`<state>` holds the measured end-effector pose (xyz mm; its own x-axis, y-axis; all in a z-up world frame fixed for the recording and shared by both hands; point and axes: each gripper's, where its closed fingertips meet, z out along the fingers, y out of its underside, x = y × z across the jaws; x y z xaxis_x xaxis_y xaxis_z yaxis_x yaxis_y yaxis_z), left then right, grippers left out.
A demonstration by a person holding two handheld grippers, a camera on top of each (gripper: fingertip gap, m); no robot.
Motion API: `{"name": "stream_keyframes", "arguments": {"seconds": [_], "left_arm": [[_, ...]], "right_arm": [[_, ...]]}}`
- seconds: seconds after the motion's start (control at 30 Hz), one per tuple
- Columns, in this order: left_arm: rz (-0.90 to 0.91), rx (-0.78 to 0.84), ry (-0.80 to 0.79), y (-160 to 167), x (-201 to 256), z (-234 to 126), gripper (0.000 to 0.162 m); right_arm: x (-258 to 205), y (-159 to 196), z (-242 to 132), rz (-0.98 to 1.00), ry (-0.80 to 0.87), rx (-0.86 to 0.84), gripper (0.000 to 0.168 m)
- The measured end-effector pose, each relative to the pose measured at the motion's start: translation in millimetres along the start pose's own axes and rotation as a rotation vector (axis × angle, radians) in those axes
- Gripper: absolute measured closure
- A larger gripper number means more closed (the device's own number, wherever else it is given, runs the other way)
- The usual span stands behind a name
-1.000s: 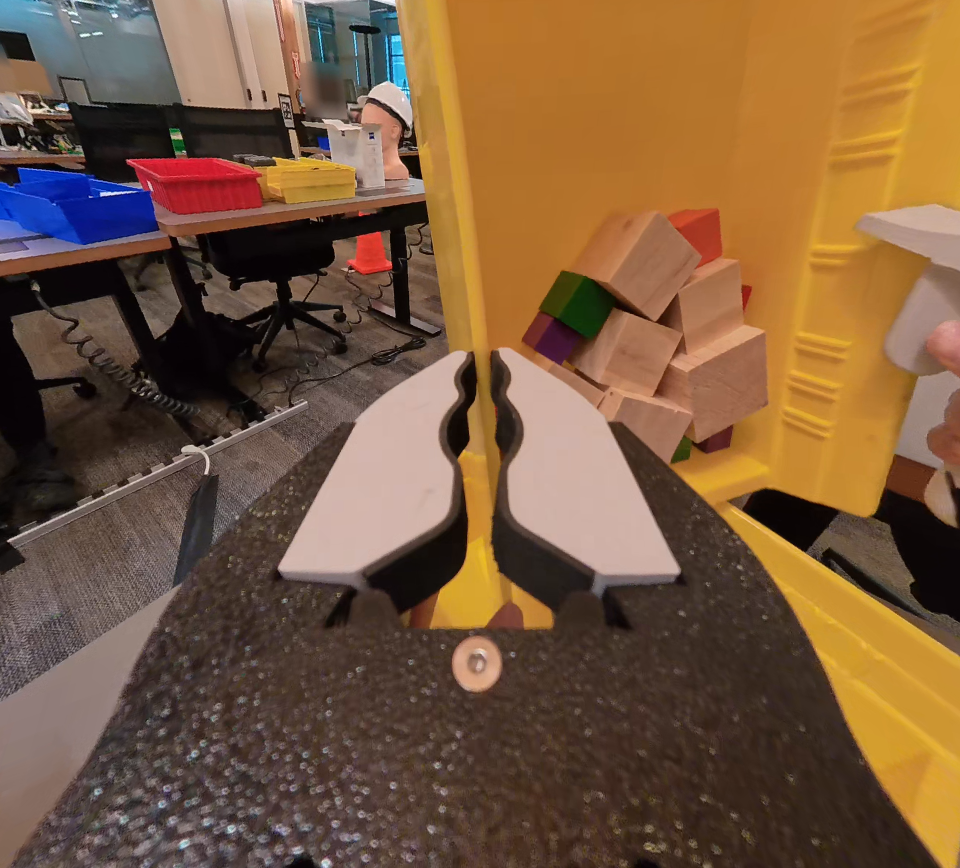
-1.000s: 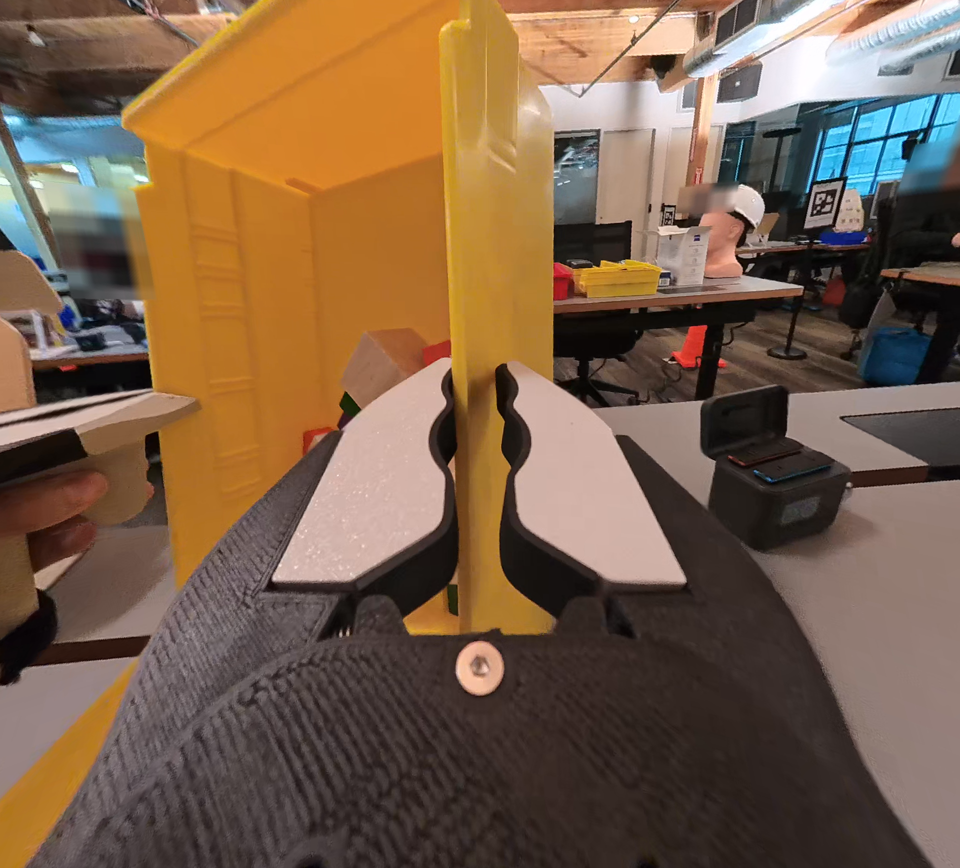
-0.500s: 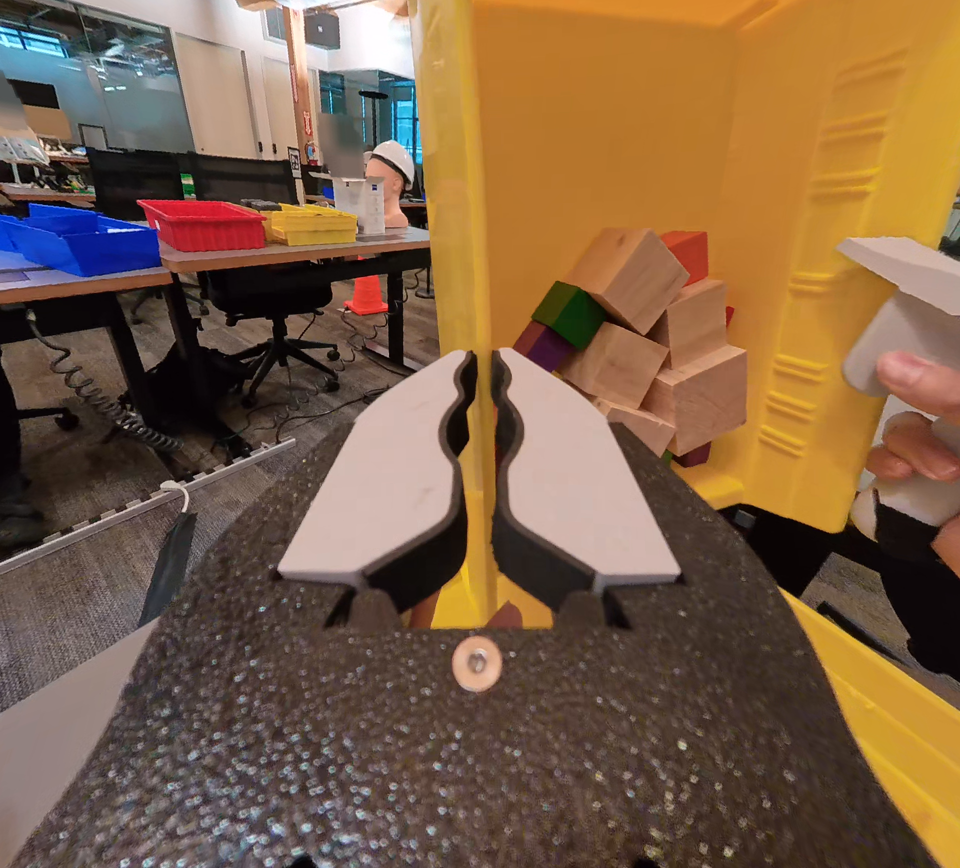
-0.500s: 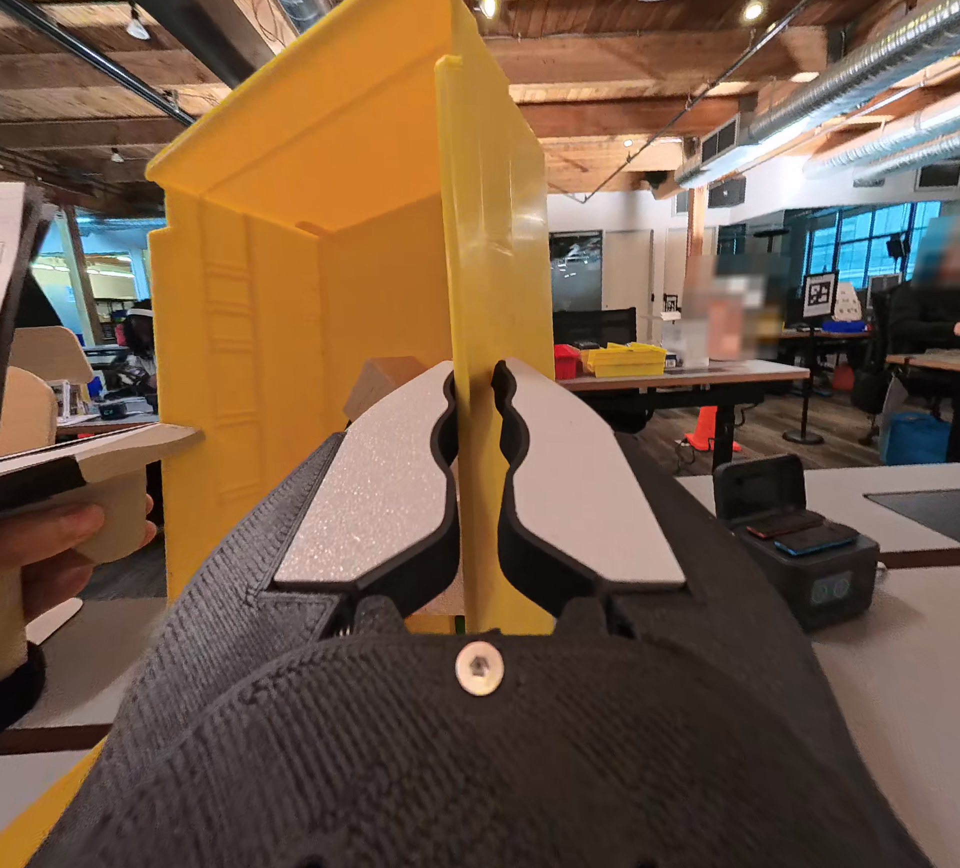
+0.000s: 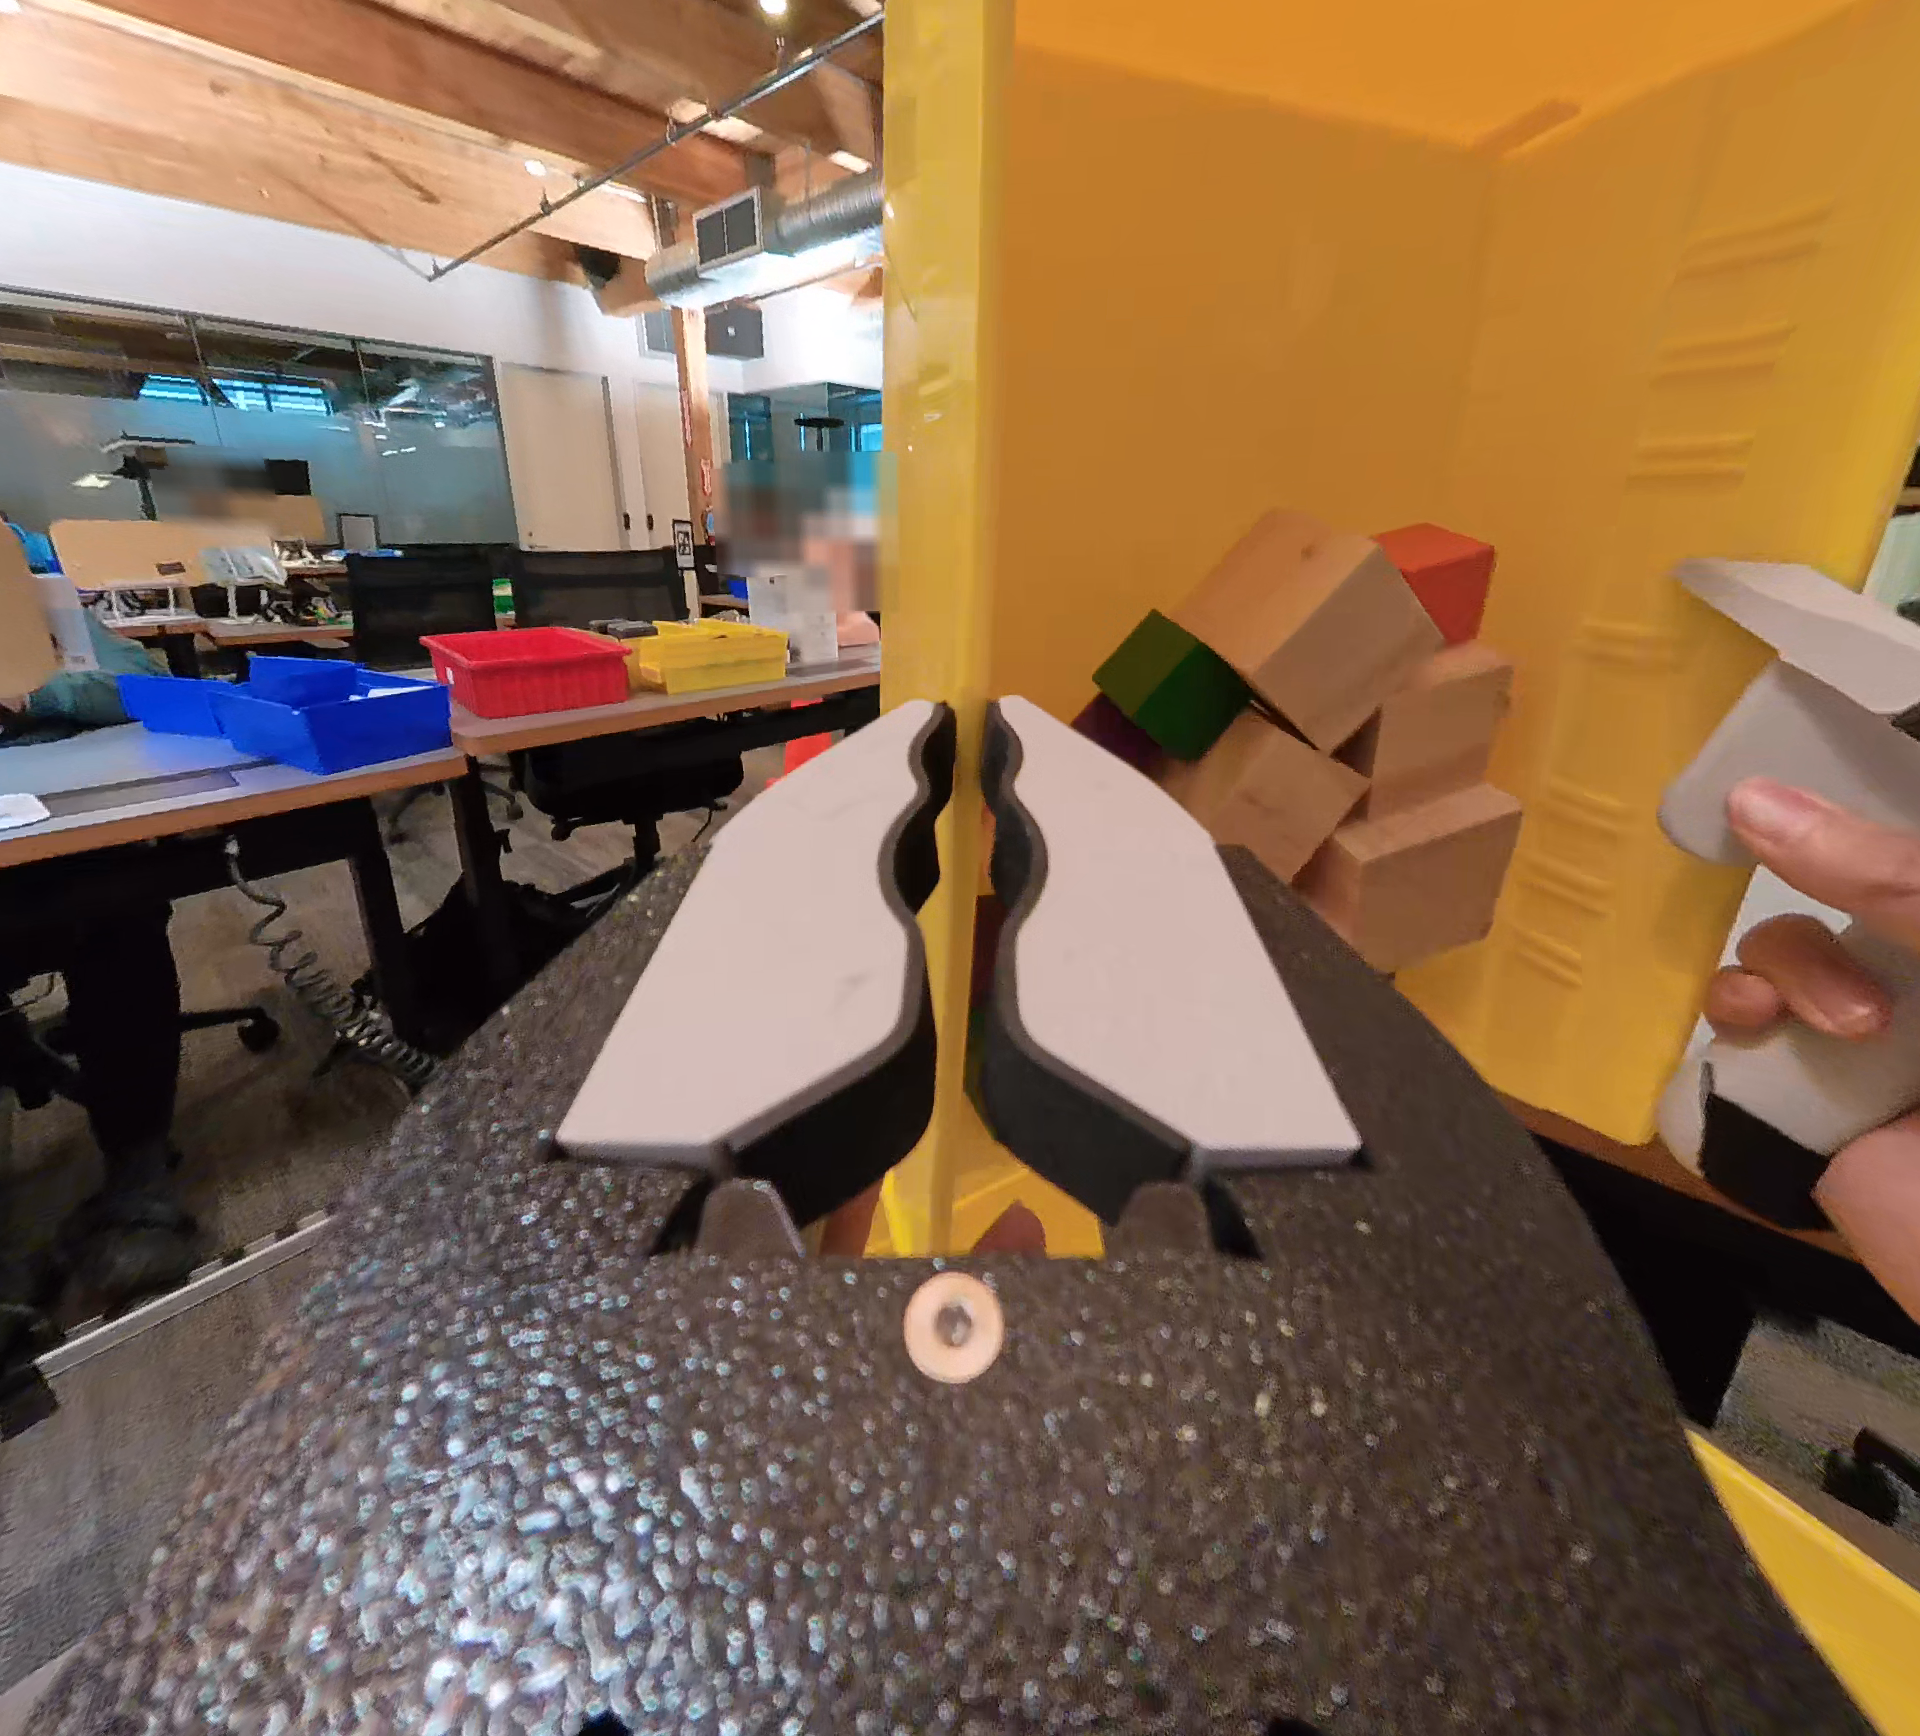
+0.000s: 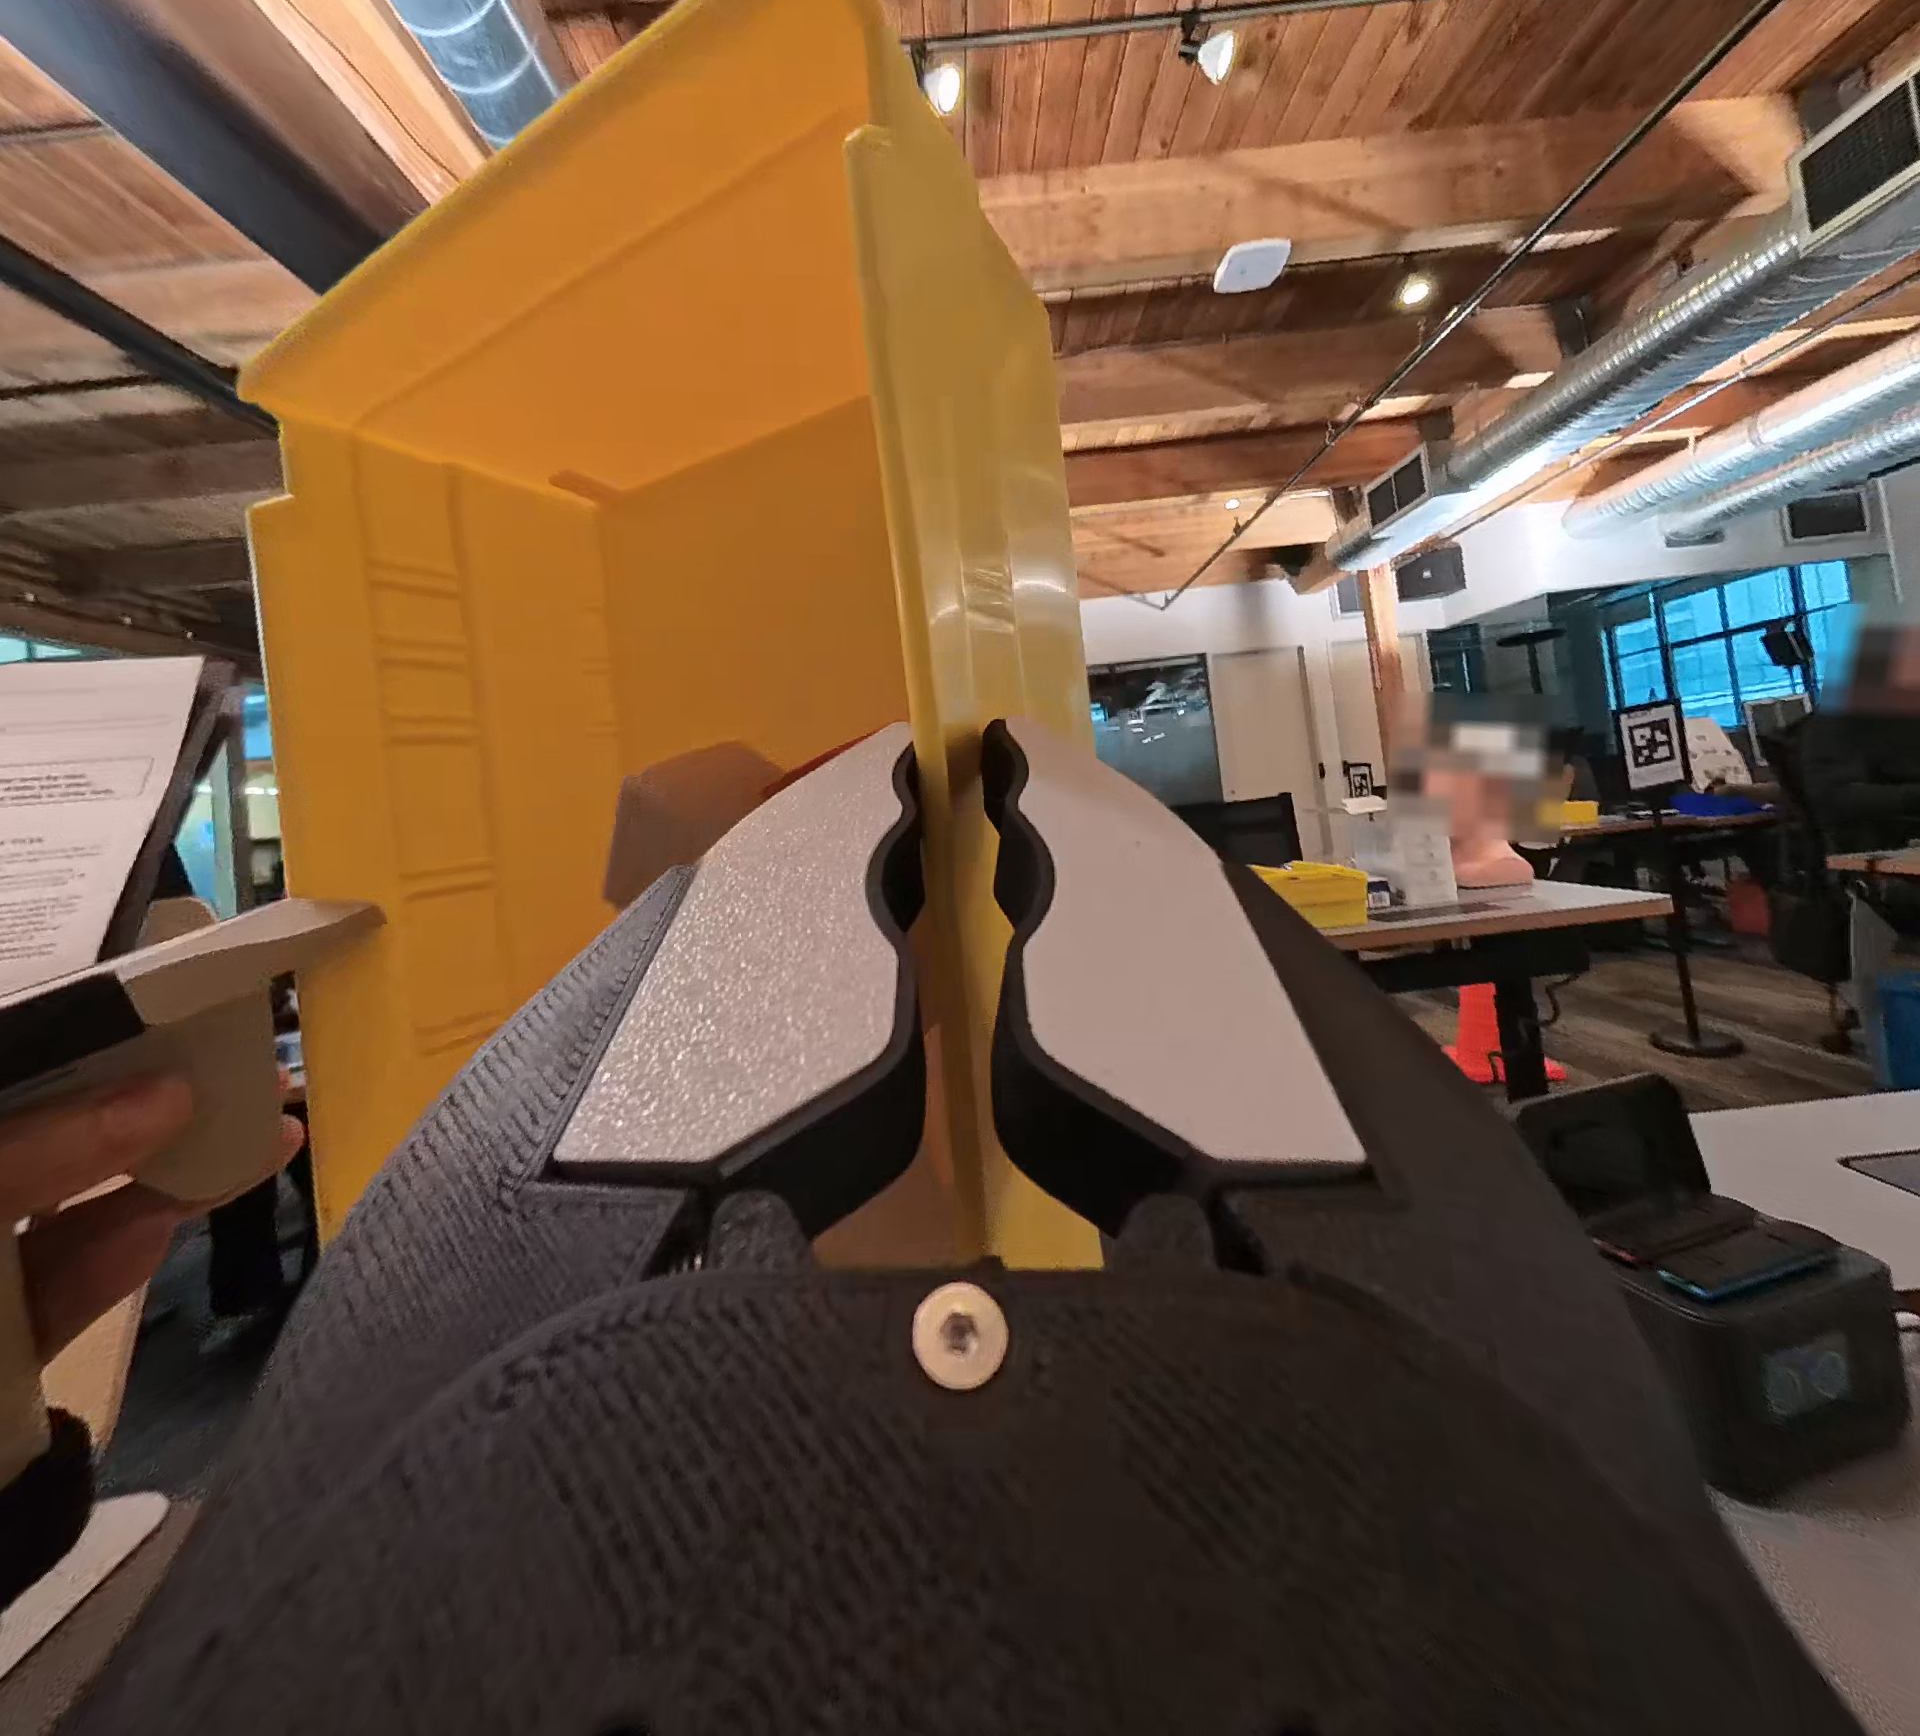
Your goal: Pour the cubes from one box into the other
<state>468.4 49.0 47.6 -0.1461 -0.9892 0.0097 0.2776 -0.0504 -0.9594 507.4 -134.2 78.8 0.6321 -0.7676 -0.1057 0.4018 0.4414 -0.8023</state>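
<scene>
Cubes (image 5: 1340, 751) sat heaped inside the yellow box (image 5: 1247, 284) I held aloft, tipped steeply. My left tool (image 5: 968, 730) pinched one wall, my right tool (image 6: 951, 741) the opposite wall. None looked poured yet. The second box's edge (image 5: 1829, 1572) showed below.

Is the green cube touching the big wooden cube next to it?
Touching. The left wrist view shows the green cube pressed against the wooden cube beside it, with no gap, inside the tipped yellow box.
</scene>
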Motion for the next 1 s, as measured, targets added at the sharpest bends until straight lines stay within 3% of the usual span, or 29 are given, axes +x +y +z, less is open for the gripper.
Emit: {"name": "stream_keyframes", "arguments": {"seconds": [0.2, 0.47, 0.7, 1.0], "left_arm": [[-0.046, -0.023, -0.019, 19.1, -4.7, -1.3, 0.158], [-0.142, -0.195, -0.096, 104.5, -20.0, -6.1, 0.158], [-0.158, -0.145, -0.060, 94.9, -21.1, -5.7, 0.158], [-0.106, -0.018, -0.045, 61.9, -13.0, -6.0, 0.157]], "right_arm": [[-7.5, 3.6, 1.8, -0.035, -0.018, -0.005, 0.158], [-0.5, 70.7, -14.2, -0.046, 0.031, -0.136, 0.158], [-7.6, 54.0, 0.8, -0.085, -0.050, -0.114, 0.157], [-2.4, 37.7, -1.7, 0.032, -0.078, -0.004, 0.157]]}}
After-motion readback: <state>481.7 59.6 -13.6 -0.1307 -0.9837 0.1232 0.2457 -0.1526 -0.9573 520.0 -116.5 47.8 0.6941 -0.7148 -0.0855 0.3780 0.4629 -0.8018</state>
